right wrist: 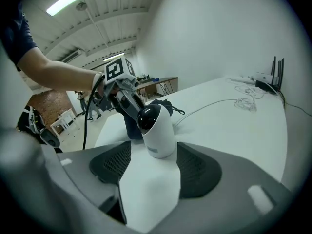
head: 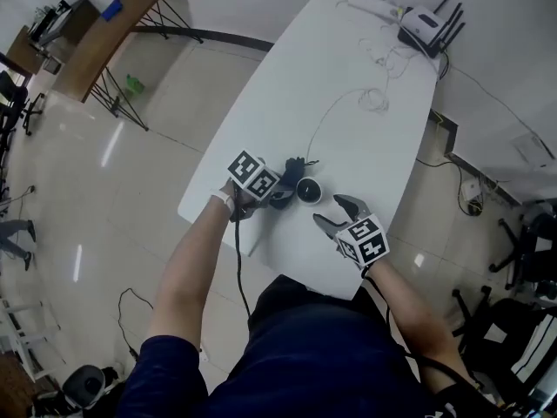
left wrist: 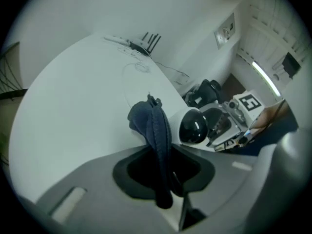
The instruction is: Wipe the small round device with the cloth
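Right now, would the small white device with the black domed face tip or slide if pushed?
The small white device with the black domed face looks tall for its narrow base, so it may tip. The smooth white table probably lets it slide. The right gripper seems open, not pressing it, so little braces it.

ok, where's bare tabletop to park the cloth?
Widest free patch: mid table, between the thin cable and the left edge. Another right of that cable, from the right gripper up to the cable coil. Crowded: near end, with small round device, cloth, left gripper; far end, with router and power strip.
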`<state>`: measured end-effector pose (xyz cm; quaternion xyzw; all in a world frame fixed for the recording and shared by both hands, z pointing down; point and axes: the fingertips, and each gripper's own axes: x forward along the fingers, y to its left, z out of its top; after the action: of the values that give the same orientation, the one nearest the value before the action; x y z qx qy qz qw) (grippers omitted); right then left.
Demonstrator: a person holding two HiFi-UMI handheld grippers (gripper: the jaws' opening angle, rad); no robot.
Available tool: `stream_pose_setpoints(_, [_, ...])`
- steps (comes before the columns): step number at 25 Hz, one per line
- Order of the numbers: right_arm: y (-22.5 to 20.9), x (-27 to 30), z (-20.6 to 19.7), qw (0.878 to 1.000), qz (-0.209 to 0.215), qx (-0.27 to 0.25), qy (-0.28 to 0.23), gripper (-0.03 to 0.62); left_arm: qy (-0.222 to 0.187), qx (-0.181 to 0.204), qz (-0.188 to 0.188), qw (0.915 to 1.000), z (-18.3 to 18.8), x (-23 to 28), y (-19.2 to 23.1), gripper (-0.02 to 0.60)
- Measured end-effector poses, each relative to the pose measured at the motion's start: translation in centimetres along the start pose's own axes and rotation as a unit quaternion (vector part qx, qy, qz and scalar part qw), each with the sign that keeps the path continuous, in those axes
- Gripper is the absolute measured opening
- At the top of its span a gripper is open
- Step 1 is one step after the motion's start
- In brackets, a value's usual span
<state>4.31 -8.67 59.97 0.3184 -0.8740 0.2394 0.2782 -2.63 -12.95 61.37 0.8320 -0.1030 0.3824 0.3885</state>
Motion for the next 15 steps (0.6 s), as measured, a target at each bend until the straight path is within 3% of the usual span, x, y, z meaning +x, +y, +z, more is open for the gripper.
stream_pose_setpoints(4, [0.2,0.6,0.1,1.0,-0.022,0.005,0.006,0.304,0.038,0.017,-0.028,0.9987,0.1,1.1,0.8,0.089])
stream_pose_setpoints(9, [0.5,1.4,0.0,1.0,-0.017,-0.005,0.019,0.304,0.068,0.063,-0.04,0.9949,0.3,1.7,0.3,0.091])
stream_pose_setpoints(15, [0.2,2.2,-0.1,1.0,-0.005,-0.001,0.019,0.304,0.067,0.083,-0.051,0.993,0.6,0.9,-0.4,0.091])
